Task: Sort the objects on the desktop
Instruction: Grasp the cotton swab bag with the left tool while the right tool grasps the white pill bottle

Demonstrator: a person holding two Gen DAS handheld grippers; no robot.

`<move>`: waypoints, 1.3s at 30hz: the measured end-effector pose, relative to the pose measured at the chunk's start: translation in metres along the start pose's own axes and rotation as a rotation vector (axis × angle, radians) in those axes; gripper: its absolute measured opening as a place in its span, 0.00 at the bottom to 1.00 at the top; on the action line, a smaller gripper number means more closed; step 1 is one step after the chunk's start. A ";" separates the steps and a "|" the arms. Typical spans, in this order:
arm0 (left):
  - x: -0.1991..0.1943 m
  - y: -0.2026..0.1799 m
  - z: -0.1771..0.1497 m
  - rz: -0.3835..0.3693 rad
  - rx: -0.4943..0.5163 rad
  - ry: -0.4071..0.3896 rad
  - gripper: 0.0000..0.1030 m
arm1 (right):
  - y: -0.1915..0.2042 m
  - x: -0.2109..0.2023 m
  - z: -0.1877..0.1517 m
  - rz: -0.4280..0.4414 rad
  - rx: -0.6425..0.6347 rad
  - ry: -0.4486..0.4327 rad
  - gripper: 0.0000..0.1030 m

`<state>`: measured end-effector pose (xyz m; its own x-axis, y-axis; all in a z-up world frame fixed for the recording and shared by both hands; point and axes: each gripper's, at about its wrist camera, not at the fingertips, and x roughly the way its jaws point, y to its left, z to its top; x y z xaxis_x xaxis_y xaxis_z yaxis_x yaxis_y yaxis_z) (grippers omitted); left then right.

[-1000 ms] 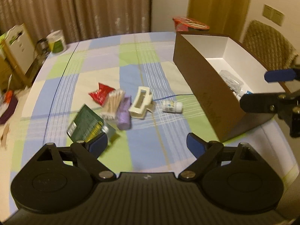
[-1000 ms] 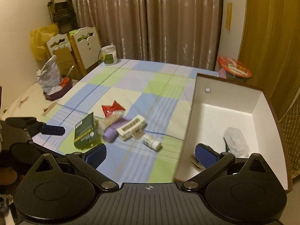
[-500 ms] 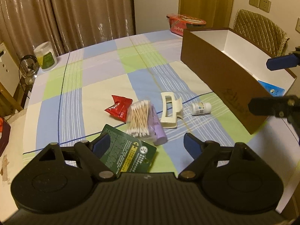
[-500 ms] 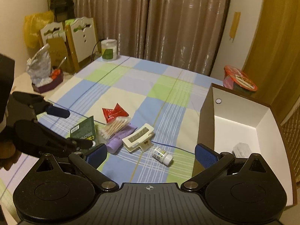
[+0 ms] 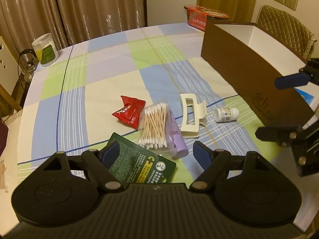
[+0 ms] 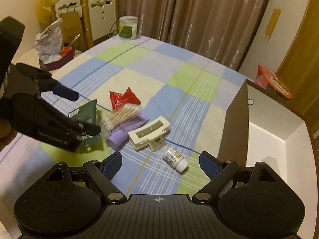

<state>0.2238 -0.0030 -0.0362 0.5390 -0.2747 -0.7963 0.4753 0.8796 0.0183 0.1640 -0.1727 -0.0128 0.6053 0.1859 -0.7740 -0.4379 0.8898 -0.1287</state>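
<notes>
On the checked tablecloth lie a green packet, a bag of cotton swabs, a purple tube, a red sachet, a cream hair claw and a small white bottle. My left gripper hangs low over the green packet. Its jaws are closing with the packet between them, and the pads are not clearly pressing. My right gripper is closing around the white bottle, which lies between its pads untouched. The brown box stands just to the right.
The box has a white inside with a clear item in it. A green-labelled jar stands at the far left, a red noodle bowl behind the box, and a padded chair beyond. A purple tray sits off the table's left.
Both grippers came down and in toward the pile. The left now straddles the green packet. The right swung from over the box to the white bottle, and both jaws narrowed.
</notes>
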 end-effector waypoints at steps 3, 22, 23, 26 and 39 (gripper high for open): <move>0.009 0.001 0.003 -0.001 0.001 0.011 0.69 | -0.003 0.007 0.000 0.001 0.006 0.012 0.85; 0.085 0.004 0.033 -0.048 0.034 0.088 0.37 | -0.017 0.052 0.010 -0.004 -0.008 0.072 0.72; 0.086 0.005 0.033 -0.051 0.028 0.086 0.36 | -0.017 0.054 0.010 -0.004 -0.009 0.076 0.72; 0.089 0.008 0.036 -0.054 0.017 0.086 0.25 | -0.017 0.060 0.011 -0.004 -0.016 0.092 0.72; 0.070 0.021 0.037 -0.084 -0.020 0.046 0.09 | -0.014 0.089 0.011 -0.010 -0.070 0.181 0.72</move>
<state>0.2969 -0.0184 -0.0696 0.4650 -0.3305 -0.8213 0.5032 0.8619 -0.0619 0.2313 -0.1637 -0.0726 0.4831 0.0938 -0.8705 -0.4816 0.8588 -0.1747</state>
